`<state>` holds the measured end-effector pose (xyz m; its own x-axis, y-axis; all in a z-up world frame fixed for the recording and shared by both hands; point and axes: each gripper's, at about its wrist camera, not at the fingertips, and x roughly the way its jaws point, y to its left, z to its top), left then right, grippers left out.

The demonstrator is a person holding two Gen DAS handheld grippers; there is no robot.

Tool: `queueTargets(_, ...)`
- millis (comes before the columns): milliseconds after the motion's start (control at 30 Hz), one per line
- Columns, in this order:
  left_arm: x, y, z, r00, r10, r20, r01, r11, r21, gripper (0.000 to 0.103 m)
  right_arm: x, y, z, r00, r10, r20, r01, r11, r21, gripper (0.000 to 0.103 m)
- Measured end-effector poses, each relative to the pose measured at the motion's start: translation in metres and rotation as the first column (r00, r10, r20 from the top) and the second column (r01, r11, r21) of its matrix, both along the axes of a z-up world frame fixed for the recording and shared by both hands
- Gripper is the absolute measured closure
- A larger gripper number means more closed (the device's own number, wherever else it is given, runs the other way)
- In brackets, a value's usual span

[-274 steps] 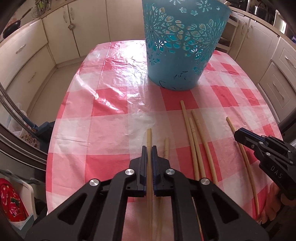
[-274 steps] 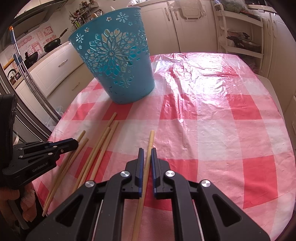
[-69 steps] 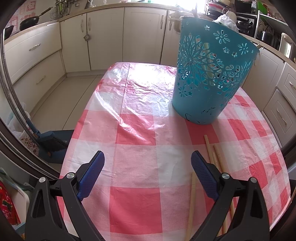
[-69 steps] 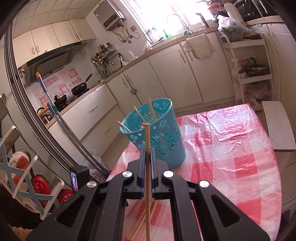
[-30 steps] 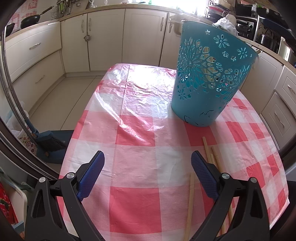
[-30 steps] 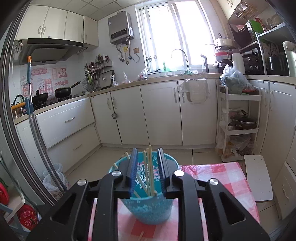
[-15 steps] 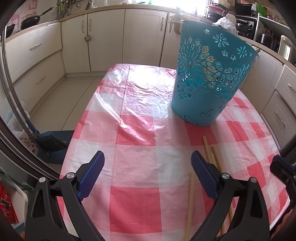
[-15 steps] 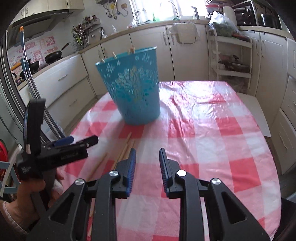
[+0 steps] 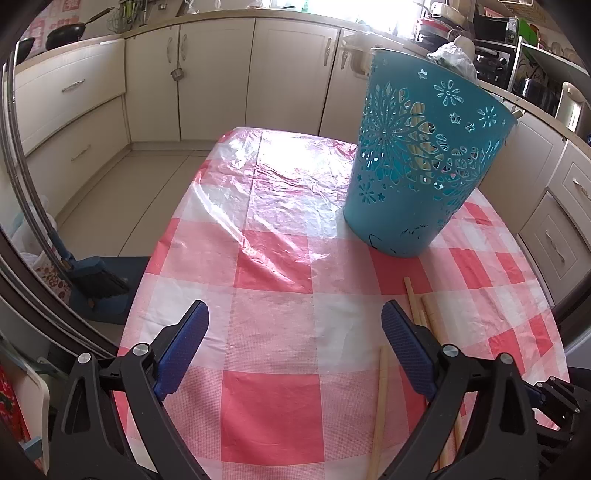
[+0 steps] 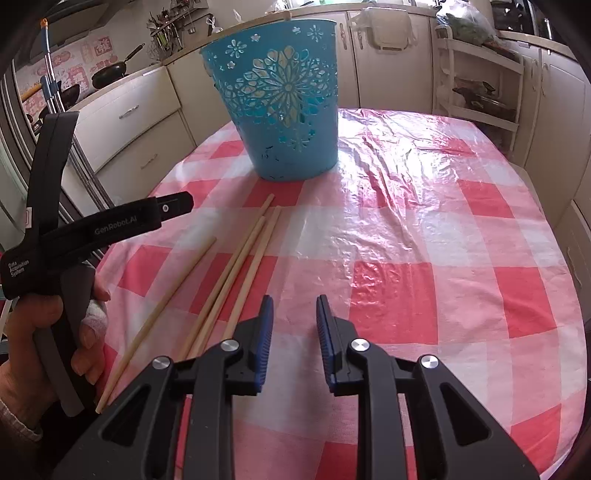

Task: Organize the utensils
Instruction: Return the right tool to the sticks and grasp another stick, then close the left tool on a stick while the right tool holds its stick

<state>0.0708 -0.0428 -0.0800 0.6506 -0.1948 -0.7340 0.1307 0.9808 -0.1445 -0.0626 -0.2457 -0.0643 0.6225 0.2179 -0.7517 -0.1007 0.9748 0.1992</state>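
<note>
A blue cut-out basket (image 9: 424, 177) (image 10: 291, 110) stands on the checked tablecloth with chopsticks inside; one tip (image 10: 286, 14) pokes above its rim. Several wooden chopsticks lie loose on the cloth: a bundle of three (image 10: 243, 266) and a single one (image 10: 162, 314) to their left. My right gripper (image 10: 294, 301) hovers low over the cloth just right of the bundle, jaws a little apart, nothing between them. My left gripper (image 9: 293, 317) is wide open and empty over the near cloth, with chopsticks (image 9: 380, 406) under its right finger.
A hand (image 10: 51, 325) holds the left gripper at the table's left edge. Kitchen cabinets (image 9: 214, 81) ring the table. A white shelf rack (image 10: 480, 85) stands at the far right. A broom and dustpan (image 9: 92, 277) lie on the floor at the left.
My right gripper dropped from above the basket to just over the cloth and tilted downward, empty. It now shows in the left view's lower right corner. The left gripper has stayed put.
</note>
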Motion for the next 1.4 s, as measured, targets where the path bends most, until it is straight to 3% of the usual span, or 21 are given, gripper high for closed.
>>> queueTargets(333,0.001,-0.003,-0.001,1.0,-0.002,-0.001,0.002,1.0,0.005,0.012,0.02,0.013,0.004,1.0,0.017,-0.003,-0.017,1.0,0.003,0.079)
queueTargets(600,0.001,-0.003,-0.001,1.0,-0.001,0.0,0.001,1.0,0.0,0.012,0.039,0.031,-0.003,0.998,0.057,-0.017,-0.058,0.997,-0.055,0.079)
queueTargets(767,-0.002,-0.004,0.0,1.0,-0.005,0.008,0.005,1.0,0.003,0.012,0.037,0.025,-0.003,0.998,0.055,-0.018,-0.056,0.993,-0.104,0.095)
queueTargets(933,-0.018,-0.021,0.001,0.994,-0.109,-0.013,0.11,0.993,0.05,0.012,0.026,-0.002,-0.003,1.0,0.015,-0.026,-0.017,0.995,-0.099,0.097)
queueTargets(1100,-0.038,-0.039,0.0,0.984,-0.179,-0.02,0.18,0.967,0.182,0.013,0.012,-0.025,-0.003,1.0,-0.015,-0.025,0.013,0.997,-0.079,0.097)
queueTargets(1333,-0.042,-0.044,-0.009,0.978,-0.193,-0.082,0.205,0.959,0.197,0.035,0.014,-0.03,-0.002,0.999,-0.017,-0.035,0.015,0.999,-0.048,0.097)
queueTargets(1400,-0.041,-0.047,-0.009,0.975,-0.205,-0.083,0.218,0.956,0.195,0.049,0.017,-0.03,-0.003,0.999,-0.013,-0.039,0.011,0.999,-0.047,0.097)
